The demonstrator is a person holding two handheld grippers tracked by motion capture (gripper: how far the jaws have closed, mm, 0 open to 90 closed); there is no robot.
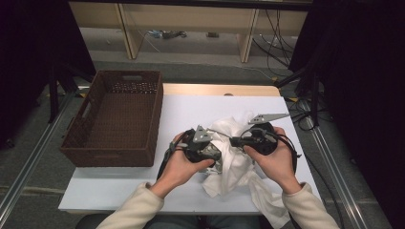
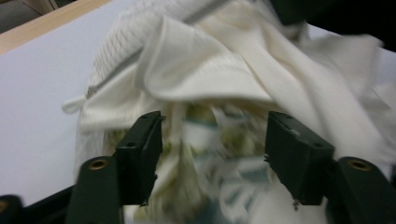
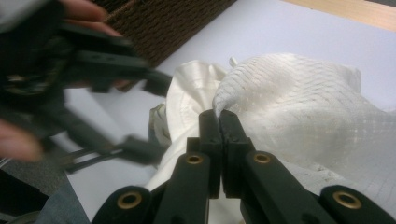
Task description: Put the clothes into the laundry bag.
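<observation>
A white table (image 1: 119,183) with a pale wood edge at its far side stands on a grey floor; dark curtains hang at both sides and cables lie behind. A brown basket (image 1: 86,143) sits at the table's left part. The white cloth (image 1: 236,167) lies crumpled near the front middle, its long axis going from the far side toward the person, one end hanging over the front edge. The left gripper (image 2: 212,154) has its jaws apart, cloth between them. The right gripper (image 3: 219,116) is clamped on a cloth fold.
</observation>
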